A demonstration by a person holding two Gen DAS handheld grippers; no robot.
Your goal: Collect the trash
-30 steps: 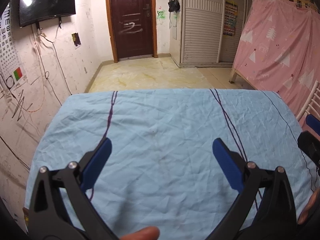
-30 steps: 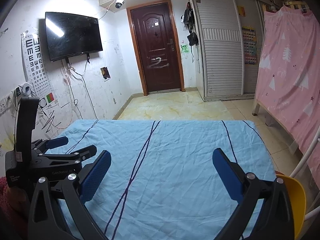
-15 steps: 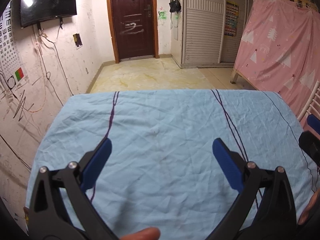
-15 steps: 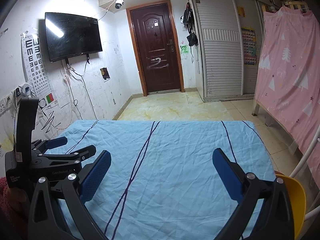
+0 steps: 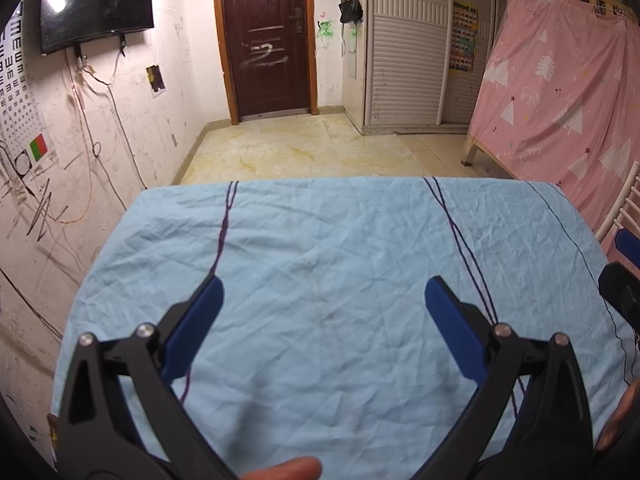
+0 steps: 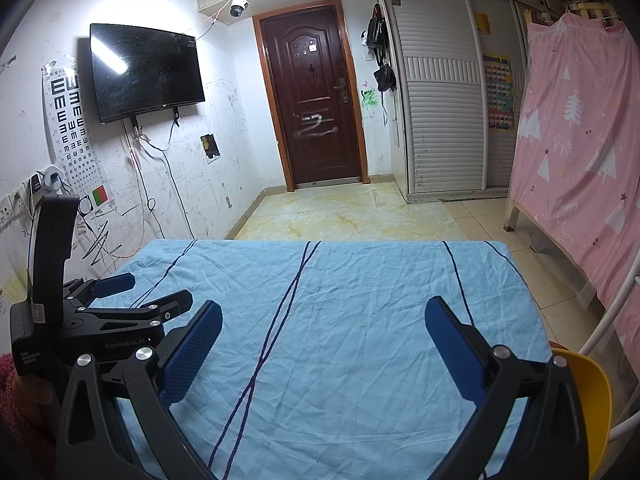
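Both the left tongs (image 5: 323, 296) and the right tongs (image 6: 323, 318) hang spread and empty over the desk (image 6: 360, 280), whose wrinkled blue cloth shows no trash in either view. With no trash in sight, its weight, stiffness, best hold, heading and long axis cannot be told. A yellow chair (image 6: 592, 392) sits at the near right.
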